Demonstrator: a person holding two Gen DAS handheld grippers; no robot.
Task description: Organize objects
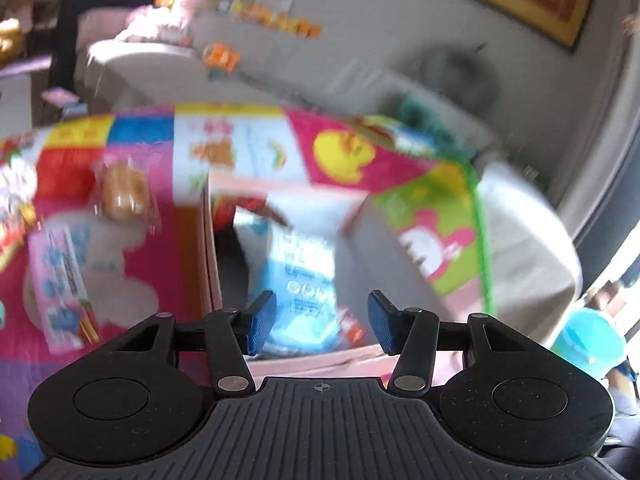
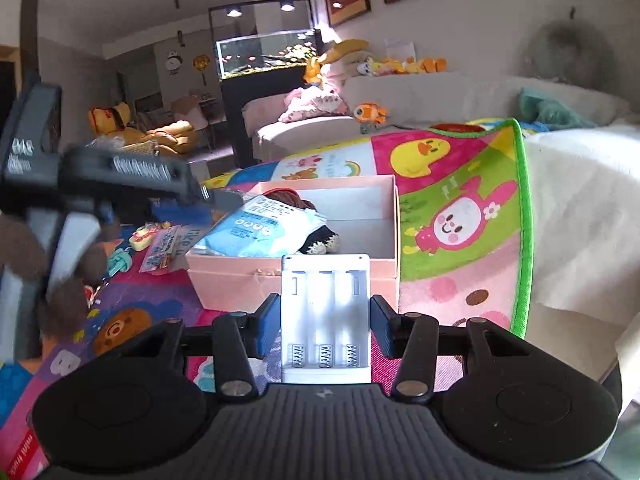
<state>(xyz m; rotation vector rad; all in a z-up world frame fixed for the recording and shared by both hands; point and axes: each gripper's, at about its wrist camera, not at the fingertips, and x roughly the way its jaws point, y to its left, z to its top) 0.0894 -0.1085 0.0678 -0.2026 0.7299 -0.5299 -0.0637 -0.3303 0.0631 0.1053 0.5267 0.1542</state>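
- Left gripper [image 2: 176,208]: white characters on its dark body, too blurred to read.
- Blue packet [image 2: 260,230] in the box [image 2: 288,276]: rows of small print and round icons, not readable.
- Card [image 2: 182,240] on the mat [image 2: 460,184]: letters that look like "like".
- Left wrist view: all print blurred.

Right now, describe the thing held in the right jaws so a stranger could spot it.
Find the colourful cartoon play mat, then the open pink cardboard box on it. Just before that box, the right gripper clamps a white plastic battery charger, the only item with three empty slots and coil springs.
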